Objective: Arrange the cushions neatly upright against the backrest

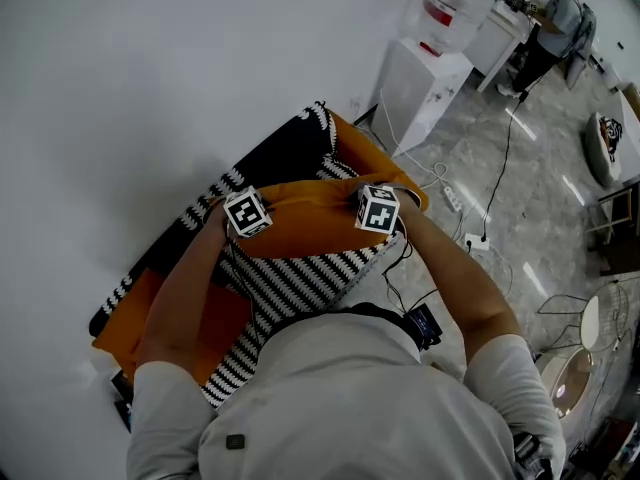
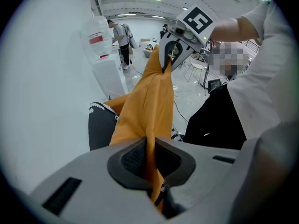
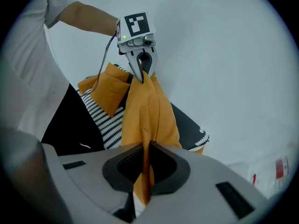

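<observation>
An orange cushion (image 1: 305,223) hangs stretched between my two grippers above a sofa whose seat cover (image 1: 300,283) is black-and-white striped. My left gripper (image 1: 250,226) is shut on the cushion's left edge, the orange fabric (image 2: 149,120) pinched between its pads. My right gripper (image 1: 376,222) is shut on the opposite edge, with the fabric (image 3: 147,120) running away from its jaws to the left gripper (image 3: 141,71). A second orange cushion (image 1: 215,323) lies on the seat at the left. The black backrest (image 1: 285,153) with white trim stands against the wall.
A white wall runs behind the sofa. A white water dispenser (image 1: 425,78) stands just past the sofa's right end. Cables and a power strip (image 1: 452,198) lie on the marble floor. A person (image 1: 555,18) stands far off, and a chair (image 1: 590,328) is at the right.
</observation>
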### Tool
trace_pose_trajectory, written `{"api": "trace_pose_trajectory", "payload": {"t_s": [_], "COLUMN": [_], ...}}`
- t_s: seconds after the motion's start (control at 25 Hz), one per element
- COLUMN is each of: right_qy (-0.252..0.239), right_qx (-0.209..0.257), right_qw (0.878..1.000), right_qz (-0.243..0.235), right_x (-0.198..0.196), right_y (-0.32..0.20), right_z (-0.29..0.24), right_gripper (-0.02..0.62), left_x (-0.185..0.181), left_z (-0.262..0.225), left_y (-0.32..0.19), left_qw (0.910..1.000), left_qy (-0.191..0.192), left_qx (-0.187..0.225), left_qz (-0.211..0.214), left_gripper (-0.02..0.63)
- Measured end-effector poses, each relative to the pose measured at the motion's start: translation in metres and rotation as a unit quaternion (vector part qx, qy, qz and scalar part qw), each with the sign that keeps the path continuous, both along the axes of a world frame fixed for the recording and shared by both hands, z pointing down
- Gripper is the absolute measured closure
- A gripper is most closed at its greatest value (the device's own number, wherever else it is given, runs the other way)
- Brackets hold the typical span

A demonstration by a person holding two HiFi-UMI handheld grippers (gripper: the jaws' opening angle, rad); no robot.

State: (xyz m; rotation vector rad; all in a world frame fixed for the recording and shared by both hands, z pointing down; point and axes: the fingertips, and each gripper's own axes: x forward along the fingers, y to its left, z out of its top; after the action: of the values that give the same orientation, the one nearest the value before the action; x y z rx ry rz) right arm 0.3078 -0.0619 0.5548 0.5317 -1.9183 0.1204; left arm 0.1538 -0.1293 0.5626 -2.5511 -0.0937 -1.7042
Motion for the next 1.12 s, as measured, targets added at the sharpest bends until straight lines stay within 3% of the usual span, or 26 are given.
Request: {"api": "trace_pose_trajectory", "payload": {"t_s": [0.32,0.68,1.12], "right_qy": [0.002,-0.006,-0.009], "right_qx": [-0.005,-0.033,-0.077], "right_qw": [1.000,0.998,0.989], "right_qz": [-0.006,-0.052,-0.125], "right_x": [0.012,0.036,0.073], "right_y": [-0.047,-0.108,-0.203], "right_z": [0.011,0.047,0.109], "right_gripper": [0.558,0.558,0.558], "left_x": [0.010,0.028,0.056], "left_z": [0.007,0.037,0.097], "left_y": [-0.040,-0.090,-0.157], "left_qw": [0.9999,0.9971,0.9841], "left_qy": [-0.001,-0.015,-0.028], "left_qx": [-0.007,-0.031,-0.076], "left_qz": [-0.015,-0.068,-0.158], "left_gripper": [0.580,0.580,0.580]}}
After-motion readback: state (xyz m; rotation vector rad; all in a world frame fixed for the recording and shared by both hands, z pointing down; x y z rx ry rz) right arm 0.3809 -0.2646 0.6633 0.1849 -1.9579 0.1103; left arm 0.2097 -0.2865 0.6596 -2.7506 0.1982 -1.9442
